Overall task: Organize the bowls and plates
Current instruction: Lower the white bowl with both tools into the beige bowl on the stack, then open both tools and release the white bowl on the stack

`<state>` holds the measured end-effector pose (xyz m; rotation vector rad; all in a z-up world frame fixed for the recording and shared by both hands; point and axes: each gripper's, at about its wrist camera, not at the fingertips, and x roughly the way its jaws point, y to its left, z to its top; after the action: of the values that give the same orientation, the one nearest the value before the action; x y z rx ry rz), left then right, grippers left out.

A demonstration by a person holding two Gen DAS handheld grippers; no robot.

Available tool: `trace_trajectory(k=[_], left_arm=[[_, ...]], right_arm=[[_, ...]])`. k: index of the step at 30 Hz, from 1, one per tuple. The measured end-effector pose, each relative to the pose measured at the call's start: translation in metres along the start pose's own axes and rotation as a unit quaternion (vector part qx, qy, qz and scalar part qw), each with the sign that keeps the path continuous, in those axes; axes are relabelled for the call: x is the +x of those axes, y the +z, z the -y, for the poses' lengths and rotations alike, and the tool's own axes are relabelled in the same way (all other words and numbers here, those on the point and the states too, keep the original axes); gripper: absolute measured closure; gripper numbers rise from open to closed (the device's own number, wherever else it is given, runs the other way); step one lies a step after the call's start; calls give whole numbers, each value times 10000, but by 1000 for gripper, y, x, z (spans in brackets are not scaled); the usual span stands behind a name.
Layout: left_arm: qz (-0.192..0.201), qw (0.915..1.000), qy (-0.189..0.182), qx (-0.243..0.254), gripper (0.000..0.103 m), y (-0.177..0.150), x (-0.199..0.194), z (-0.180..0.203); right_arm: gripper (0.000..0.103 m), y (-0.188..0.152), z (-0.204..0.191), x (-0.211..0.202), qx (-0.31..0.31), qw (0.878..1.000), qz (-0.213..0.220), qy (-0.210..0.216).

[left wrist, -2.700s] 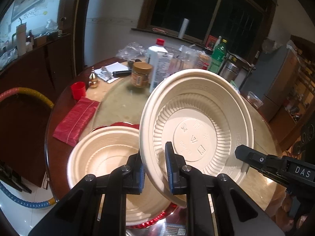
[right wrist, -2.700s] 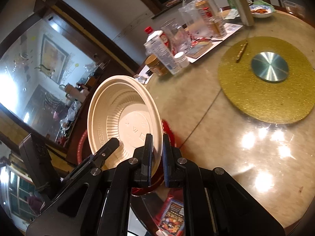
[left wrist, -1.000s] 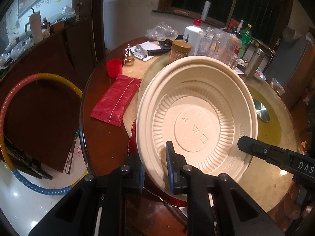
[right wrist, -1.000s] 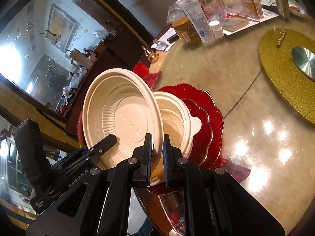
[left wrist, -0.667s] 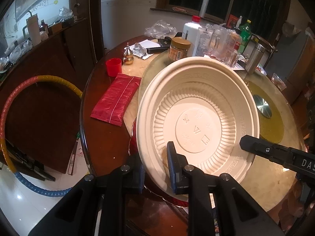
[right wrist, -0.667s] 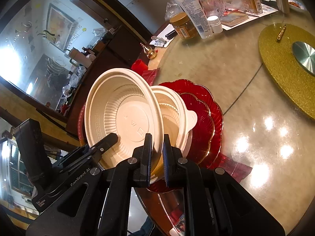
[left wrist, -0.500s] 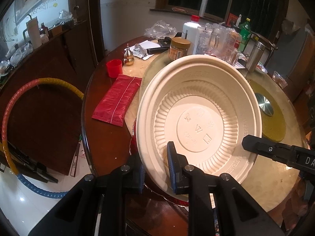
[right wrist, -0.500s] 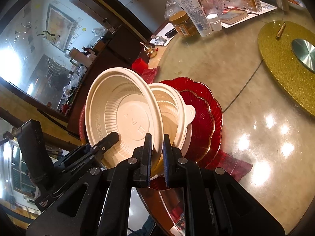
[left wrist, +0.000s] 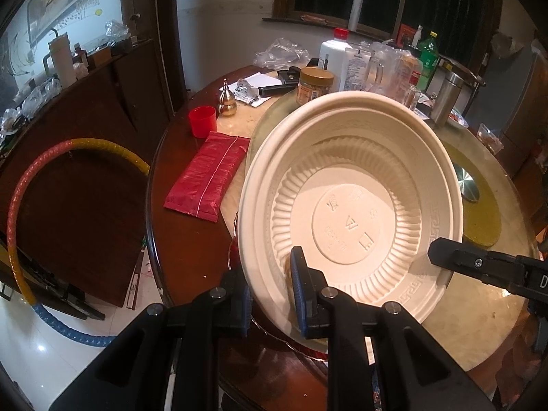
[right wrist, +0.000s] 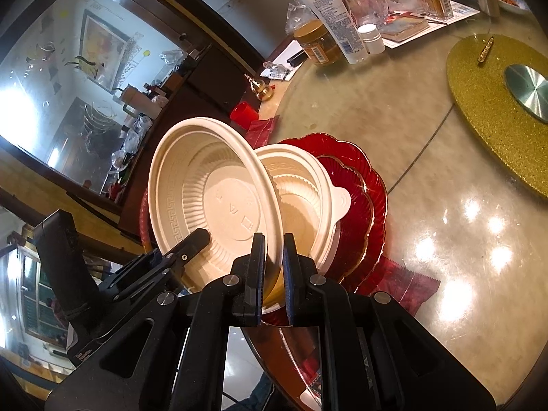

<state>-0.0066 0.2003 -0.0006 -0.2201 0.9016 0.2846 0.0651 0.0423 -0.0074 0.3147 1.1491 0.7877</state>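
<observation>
since the earlier frames you have carried the cream moulded-pulp bowl with the ribbed wall (left wrist: 349, 205) back toward the table edge and tipped it flatter, so it now hangs over the second cream bowl with a tab handle (right wrist: 308, 198) instead of standing up beside it.

both tools hold it. your left gripper (left wrist: 270, 294) is clamped on the near rim, one blue pad inside the bowl and one behind it. your right gripper (right wrist: 274, 267) pinches the rim on its own side, jaws nearly together with only the thin wall between them. holding two points of the rim looks meant to keep a light, floppy bowl steady while you line it up for nesting.

just ahead of the right jaws the tabbed bowl sits on the stacked red scalloped glass plates with gold edges (right wrist: 359, 185), and the held bowl's far lip overlaps it; whether they touch cannot be told.

left of the left jaws lie a red foil packet (left wrist: 209, 178) and a small red plastic cup (left wrist: 202, 121); beyond them a brass gourd ornament (left wrist: 226, 102), a gold-lidded jar (left wrist: 315, 84) and bottles. none of these stands in your path. the likelier snag is the tab handle catching the lowered rim, or the red plates sliding on the glossy round table (right wrist: 428, 239) near its edge.
</observation>
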Motion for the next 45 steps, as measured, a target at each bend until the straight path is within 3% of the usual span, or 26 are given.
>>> trace_trajectory(k=[6, 8, 9, 16, 18, 20, 22, 26, 31, 33, 37, 38, 39, 43, 45], left_arm=[[-2, 10000, 12, 28, 80, 2, -1, 2], [30, 10000, 33, 15, 63, 5, 0, 2], [46, 10000, 41, -3, 61, 6, 1, 2], [235, 9996, 120, -72, 60, 10, 0, 3], [285, 9994, 162, -71, 54, 9, -2, 4], [386, 9990, 200, -67, 42, 8, -6, 6], [471, 9985, 282, -52, 35, 7, -8, 9], [693, 9965, 466, -71, 23, 6, -17, 11], [707, 9961, 517, -38, 22, 2, -19, 14], [689, 9961, 554, -42, 20, 0, -18, 15], [719, 9956, 592, -44, 20, -5, -23, 18], [754, 9953, 610, -38, 19, -6, -25, 19], [792, 9948, 646, -32, 19, -8, -28, 21], [881, 9925, 852, -33, 16, -11, -34, 25], [886, 9919, 909, -44, 16, -12, -35, 27]], right_arm=[[92, 1, 1, -2, 102, 9999, -66, 68], [89, 2, 2, -3, 181, 9997, -107, 127], [87, 2, 2, -3, 198, 9997, -108, 112], [85, 3, 5, -6, 275, 9996, 33, 99], [85, 3, 4, -7, 245, 9997, 52, 43], [71, 3, 1, -7, 175, 9998, 97, 4], [31, 2, -1, -8, 97, 9998, 148, -31], [22, 1, -13, -12, -381, 9975, 265, -531], [21, -4, -34, -21, -1391, 9768, 551, -1530], [21, -7, -38, -26, -1692, 9681, 629, -1738], [18, -12, -43, -40, -2174, 9536, 937, -1858], [13, -13, -43, -42, -2277, 9501, 991, -1891], [1, -15, -43, -45, -2382, 9463, 1041, -1921], [0, -27, -44, -54, -2709, 9340, 1243, -1970], [0, -29, -43, -57, -2727, 9342, 1266, -1918]])
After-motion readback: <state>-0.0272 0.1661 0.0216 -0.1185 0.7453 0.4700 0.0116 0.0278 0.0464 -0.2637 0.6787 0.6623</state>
